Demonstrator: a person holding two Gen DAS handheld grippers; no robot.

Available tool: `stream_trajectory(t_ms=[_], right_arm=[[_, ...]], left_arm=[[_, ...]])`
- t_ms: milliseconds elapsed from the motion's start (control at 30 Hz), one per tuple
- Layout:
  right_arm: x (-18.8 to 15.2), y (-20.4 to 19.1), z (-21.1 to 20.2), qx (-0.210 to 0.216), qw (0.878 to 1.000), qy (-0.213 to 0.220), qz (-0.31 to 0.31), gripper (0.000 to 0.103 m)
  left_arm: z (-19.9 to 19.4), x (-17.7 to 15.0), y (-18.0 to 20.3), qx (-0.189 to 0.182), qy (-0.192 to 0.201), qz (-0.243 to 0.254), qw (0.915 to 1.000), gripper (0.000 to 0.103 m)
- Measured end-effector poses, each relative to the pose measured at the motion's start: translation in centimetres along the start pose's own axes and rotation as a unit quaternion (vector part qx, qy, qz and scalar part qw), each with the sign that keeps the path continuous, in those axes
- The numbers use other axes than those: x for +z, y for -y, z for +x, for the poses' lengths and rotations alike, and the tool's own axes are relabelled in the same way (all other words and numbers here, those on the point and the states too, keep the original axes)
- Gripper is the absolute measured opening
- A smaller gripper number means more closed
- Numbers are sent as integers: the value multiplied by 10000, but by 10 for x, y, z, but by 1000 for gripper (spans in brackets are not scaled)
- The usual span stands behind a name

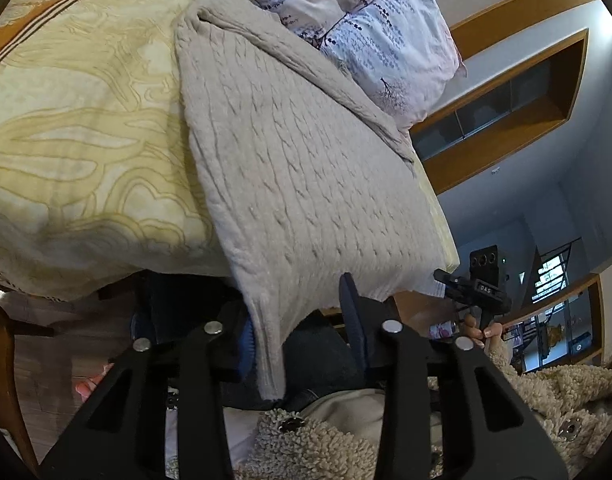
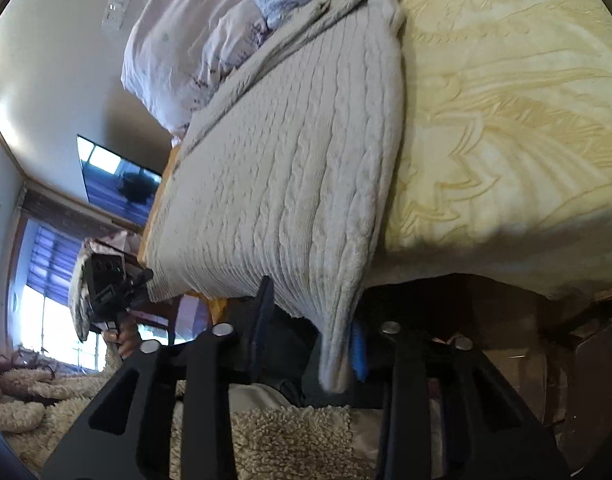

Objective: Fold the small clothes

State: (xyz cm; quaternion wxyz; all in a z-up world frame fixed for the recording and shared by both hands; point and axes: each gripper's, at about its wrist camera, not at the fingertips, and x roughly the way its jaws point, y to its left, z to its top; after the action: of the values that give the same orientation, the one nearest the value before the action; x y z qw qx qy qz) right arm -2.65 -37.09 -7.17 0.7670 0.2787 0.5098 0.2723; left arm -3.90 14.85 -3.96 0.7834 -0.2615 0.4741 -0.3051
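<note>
A grey cable-knit sweater (image 1: pixel 297 168) lies flat on the bed, its near hem hanging over the bed's edge. In the left wrist view one hem corner (image 1: pixel 265 344) droops between the fingers of my left gripper (image 1: pixel 297 308). It rests against the blue left pad (image 1: pixel 246 346), and the right finger stands apart from the cloth. In the right wrist view the other hem corner (image 2: pixel 336 356) hangs beside the blue right pad (image 2: pixel 358 346) of my right gripper (image 2: pixel 312 304), with a gap to the left finger. Each gripper shows in the other's view: the right gripper (image 1: pixel 482 284) and the left gripper (image 2: pixel 105 284), each held by a hand.
A yellow patterned bedspread (image 1: pixel 77 140) covers the bed. Floral bedding (image 1: pixel 378 28) is piled at the sweater's far end. A person's fleece jacket (image 1: pixel 306 444) fills the bottom of both views. A wall screen (image 2: pixel 117 180) and a window (image 2: pixel 53 316) lie beyond the bed.
</note>
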Motion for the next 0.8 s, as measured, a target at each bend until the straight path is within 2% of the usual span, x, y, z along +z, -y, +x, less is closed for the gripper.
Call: stream_trajectory(t_ms=[33,133,233,433,533,633,800], right_arm=[[0,-2,2,17,10000,-39,-63,19],[-2,-15,-1,110,9991,2,-401,11],[1,-29,-9,170,9970,147,-739,9],[20,-54,-39,145,9882,938,-1206,8],[34,-66,-50,-62,9795,1478,-1369,8],[47,-80,-55,-555,9639,2001,-1666,8],[73,-96,-48,-1211,9419,2402,-2011,8]], left_arm=[[2,0,-1,-62,-29,-46,10000,24],[2,0,-2,-142,-35,-108,9998,9],[-3,-1,3,-115,-11,20,9999,7],[-24,21,16,22,324,319,9990,6],[-38,43,21,175,531,399,9976,6],[-43,70,29,411,765,507,9949,6],[-44,107,40,855,1079,687,9881,6]])
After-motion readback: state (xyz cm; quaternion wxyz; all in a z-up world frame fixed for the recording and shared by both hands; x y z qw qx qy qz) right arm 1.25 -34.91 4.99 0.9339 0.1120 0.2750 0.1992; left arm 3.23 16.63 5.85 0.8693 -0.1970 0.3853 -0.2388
